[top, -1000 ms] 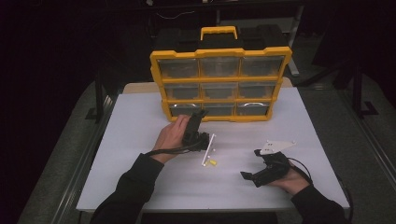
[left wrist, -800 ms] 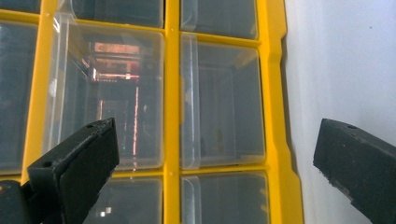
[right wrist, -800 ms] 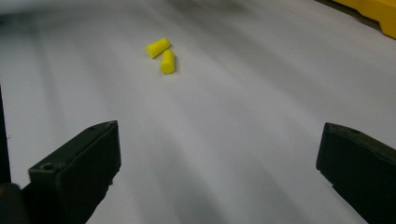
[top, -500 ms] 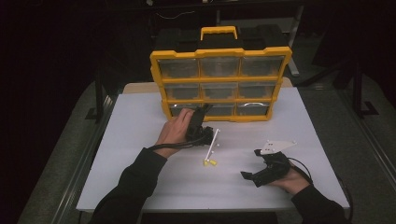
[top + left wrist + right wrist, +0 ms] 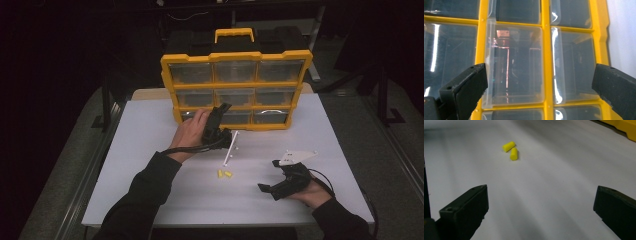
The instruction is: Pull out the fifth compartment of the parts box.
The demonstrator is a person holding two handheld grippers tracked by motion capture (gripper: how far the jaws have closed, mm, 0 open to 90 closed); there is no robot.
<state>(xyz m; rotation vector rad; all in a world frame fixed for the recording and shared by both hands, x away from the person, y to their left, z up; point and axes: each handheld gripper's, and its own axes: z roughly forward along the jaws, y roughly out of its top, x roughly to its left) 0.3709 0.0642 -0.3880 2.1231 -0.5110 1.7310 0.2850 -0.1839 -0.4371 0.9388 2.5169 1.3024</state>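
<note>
Nearest the person, the right gripper (image 5: 276, 176) rests low on the white table (image 5: 150, 150), held in the right hand (image 5: 312, 192); its jaws are spread wide with nothing between them. Ahead of it lie two yellow earplugs (image 5: 511, 150), just touching each other on the bare tabletop. Farther on, the left hand (image 5: 190, 135) holds the left gripper (image 5: 223, 111) up against the bottom row of the yellow organizer (image 5: 235, 90). Its jaws also stand wide apart, framing a clear drawer (image 5: 514, 65) that sits slightly out from the yellow frame.
</note>
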